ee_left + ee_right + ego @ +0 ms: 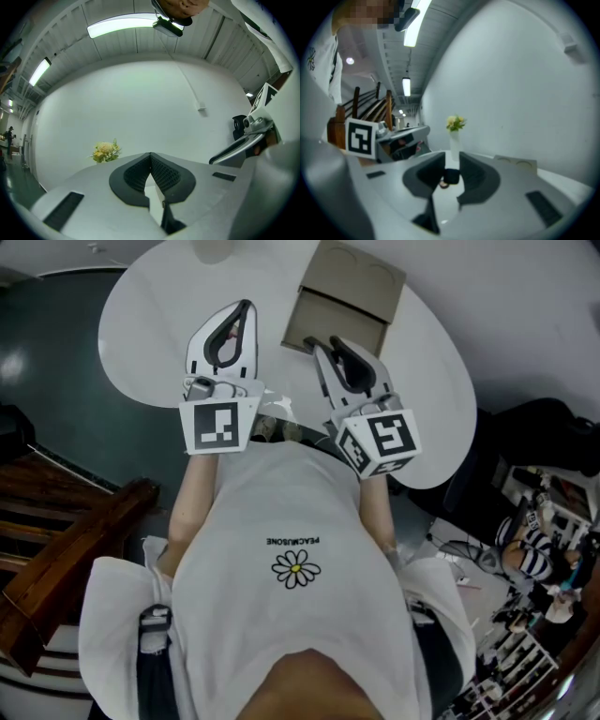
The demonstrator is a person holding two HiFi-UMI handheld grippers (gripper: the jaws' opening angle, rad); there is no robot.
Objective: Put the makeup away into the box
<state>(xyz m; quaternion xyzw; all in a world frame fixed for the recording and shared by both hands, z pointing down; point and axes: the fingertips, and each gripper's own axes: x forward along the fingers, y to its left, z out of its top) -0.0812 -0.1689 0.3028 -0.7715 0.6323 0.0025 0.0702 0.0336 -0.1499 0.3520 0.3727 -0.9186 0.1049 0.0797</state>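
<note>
A beige cardboard box point(345, 289) stands open on the far side of the round white table point(150, 306). My right gripper point(314, 343) hovers at the box's near edge, shut on a small dark makeup piece point(451, 176) pinched between its pads. The box's lid point(516, 163) shows just past that gripper's right jaw. My left gripper point(246, 307) is held above the table to the left of the box, its tips point(150, 156) touching and nothing between them. Both grippers are in the air, side by side.
A white vase with yellow flowers point(454, 124) stands at the table's far edge point(214, 247). The person's torso in a white shirt point(291, 559) fills the near side. Wooden stairs point(56, 540) are at the left, and clutter lies on the floor at the right point(544, 521).
</note>
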